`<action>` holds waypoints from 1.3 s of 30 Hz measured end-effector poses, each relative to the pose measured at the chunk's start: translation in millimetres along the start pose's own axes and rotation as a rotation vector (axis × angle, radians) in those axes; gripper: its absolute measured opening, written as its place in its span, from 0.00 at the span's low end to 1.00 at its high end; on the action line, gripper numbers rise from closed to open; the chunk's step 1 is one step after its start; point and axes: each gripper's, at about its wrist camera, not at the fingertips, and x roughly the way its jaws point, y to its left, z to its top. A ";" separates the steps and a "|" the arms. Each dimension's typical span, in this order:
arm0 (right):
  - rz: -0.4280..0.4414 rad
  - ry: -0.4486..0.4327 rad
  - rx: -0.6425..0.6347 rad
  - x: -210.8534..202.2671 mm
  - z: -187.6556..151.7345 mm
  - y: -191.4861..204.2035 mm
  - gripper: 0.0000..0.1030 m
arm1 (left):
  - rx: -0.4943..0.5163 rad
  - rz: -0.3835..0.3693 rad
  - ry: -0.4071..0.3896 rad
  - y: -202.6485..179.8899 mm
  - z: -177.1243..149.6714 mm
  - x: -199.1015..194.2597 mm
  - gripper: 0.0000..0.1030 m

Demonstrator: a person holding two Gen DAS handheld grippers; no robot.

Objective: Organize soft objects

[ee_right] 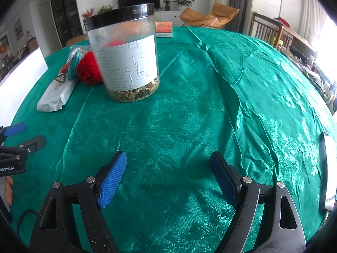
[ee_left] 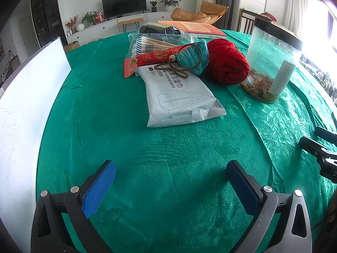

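A red yarn ball lies on the green tablecloth beside a teal striped pouch with a brown cord. In front of them rests a white wet-wipes pack, and behind it a red packet and a bag of cotton swabs. My left gripper hovers open over bare cloth, short of the wipes. My right gripper is open too, with nothing between its fingers, nearer than the clear jar. The yarn ball and the wipes pack show left of that jar.
A clear jar with a black lid and food at its bottom stands right of the yarn. An orange book lies at the far side. A white box wall rises at the left. A phone lies at the right edge.
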 end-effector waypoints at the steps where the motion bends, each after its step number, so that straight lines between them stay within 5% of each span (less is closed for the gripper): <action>1: 0.000 0.000 0.000 0.0 0.2 0.3 0.82 | -0.001 -0.001 0.000 0.7 0.7 -0.5 1.00; 6: 0.004 0.000 0.000 0.3 0.0 0.1 0.82 | -0.085 -0.139 -0.035 16.5 14.7 -18.7 1.00; 9: 0.004 0.000 -0.001 0.6 0.2 0.6 0.82 | -0.106 -0.157 -0.064 20.1 38.9 -22.7 1.00; 14: 0.008 0.003 -0.003 1.0 0.5 1.1 0.84 | -0.010 -0.081 0.038 1.2 81.7 15.9 1.00; 20: 0.011 0.002 -0.004 1.0 0.7 1.3 0.84 | -0.050 0.005 0.124 5.0 103.7 63.8 0.99; 21: 0.011 0.003 -0.004 1.1 0.7 1.5 0.84 | -0.065 -0.015 0.115 7.8 103.3 63.9 0.94; 22: 0.011 0.003 -0.004 1.1 0.7 1.5 0.84 | -0.072 -0.031 0.087 9.8 100.7 59.0 0.72; 23: 0.011 0.002 -0.004 1.1 0.6 1.4 0.84 | -0.074 -0.039 0.069 10.8 98.0 52.6 0.67; 27: 0.011 0.003 -0.004 1.3 0.6 1.7 0.84 | -0.086 -0.073 0.075 20.0 69.2 24.0 0.67; 32: 0.011 0.002 -0.004 1.0 0.7 1.4 0.84 | -0.065 -0.019 0.053 31.3 17.5 -3.8 0.69; 35: 0.011 0.002 -0.004 1.1 0.6 1.3 0.84 | -0.067 0.010 0.029 36.4 13.2 -3.0 0.84; 39: 0.011 0.002 -0.004 1.1 0.7 1.4 0.84 | -0.055 0.031 0.019 38.9 21.8 8.8 0.87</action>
